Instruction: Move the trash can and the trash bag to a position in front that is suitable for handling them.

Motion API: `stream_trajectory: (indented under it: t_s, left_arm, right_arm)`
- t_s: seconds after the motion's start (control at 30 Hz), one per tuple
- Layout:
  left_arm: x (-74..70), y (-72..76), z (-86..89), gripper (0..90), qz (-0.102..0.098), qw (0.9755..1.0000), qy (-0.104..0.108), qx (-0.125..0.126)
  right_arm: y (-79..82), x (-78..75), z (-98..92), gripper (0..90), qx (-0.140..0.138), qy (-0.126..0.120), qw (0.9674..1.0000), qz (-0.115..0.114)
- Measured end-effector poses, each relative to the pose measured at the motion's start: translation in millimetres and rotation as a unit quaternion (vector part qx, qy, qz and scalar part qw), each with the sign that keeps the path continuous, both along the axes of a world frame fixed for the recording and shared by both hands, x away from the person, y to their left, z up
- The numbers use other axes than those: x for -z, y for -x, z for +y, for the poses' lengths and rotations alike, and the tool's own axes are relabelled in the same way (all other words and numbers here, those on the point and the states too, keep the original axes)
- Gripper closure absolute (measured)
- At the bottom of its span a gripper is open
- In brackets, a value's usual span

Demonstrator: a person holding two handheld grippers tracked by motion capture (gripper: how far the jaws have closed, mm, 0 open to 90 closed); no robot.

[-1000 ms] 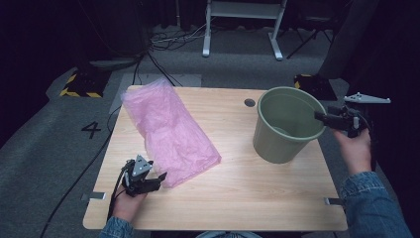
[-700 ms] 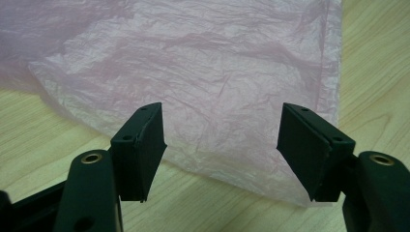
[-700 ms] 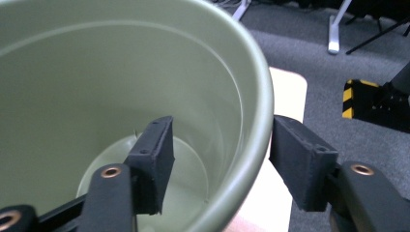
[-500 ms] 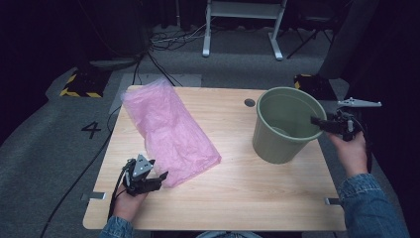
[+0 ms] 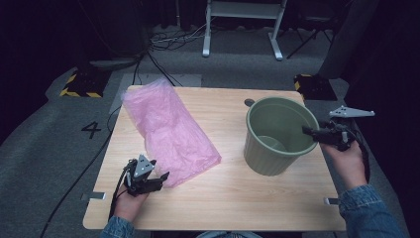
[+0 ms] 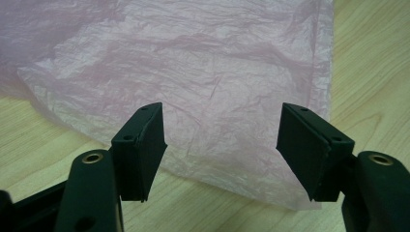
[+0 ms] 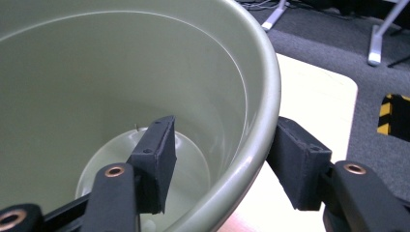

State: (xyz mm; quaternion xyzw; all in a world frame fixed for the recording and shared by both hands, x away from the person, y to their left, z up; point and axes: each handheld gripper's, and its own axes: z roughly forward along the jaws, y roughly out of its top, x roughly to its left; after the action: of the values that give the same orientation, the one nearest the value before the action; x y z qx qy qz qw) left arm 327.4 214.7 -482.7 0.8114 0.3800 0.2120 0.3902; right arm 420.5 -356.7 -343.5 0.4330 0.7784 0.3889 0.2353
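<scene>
Straddling the bin's rim, the right tongs (image 7: 217, 164) stand apart with one jaw inside the bin (image 5: 277, 134) and one outside; they have just been closing a little, yet the pads do not seem to press on the wall. The left tongs (image 6: 222, 145) rest wide apart low over the near corner of the pink bag (image 5: 171, 131), with film between and beneath the jaws but none pinched.

Judging by this, lining the bin has hardly begun: nothing is gripped and the bag lies flat on the table (image 5: 233, 198), well apart from the bin. Left to do, by my reading: clamp the rim to steady the bin, pinch the bag's edge, lift it, open its mouth and bring it over the bin.

The bag is thin, translucent and crinkled, spread slantwise across the left half of the table, its far end at the back edge. The bin is pale green, round, upright and empty inside, standing on the right half near the far corner, its rim smooth and rolled.
</scene>
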Motion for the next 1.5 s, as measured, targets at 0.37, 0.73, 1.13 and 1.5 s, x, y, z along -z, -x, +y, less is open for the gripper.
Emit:
stream_trajectory:
  t_s: [0.37, 0.73, 1.13, 1.5]
  left_arm:
    - [-0.4, 0.1, 1.6, 34.3, -0.002, 1.0000, -0.005, -0.008]
    - [0.0, -0.9, 3.2, 34.4, 0.002, 0.9999, -0.003, -0.015]
    - [1.3, -2.6, 5.2, 34.4, 0.007, 0.9998, -0.003, -0.019]
    - [1.6, -3.4, 6.7, 34.5, 0.009, 0.9997, -0.006, -0.020]
  right_arm:
    - [29.4, 1.3, 24.9, 43.7, -0.052, 0.010, 0.9986, -0.009]
    - [46.6, 2.3, 48.8, 43.0, -0.094, 0.008, 0.9955, -0.012]
    - [57.9, 1.9, 81.6, 41.6, -0.131, 0.014, 0.9913, -0.011]
    - [69.6, 3.2, 115.1, 38.9, -0.172, 0.007, 0.9850, -0.013]
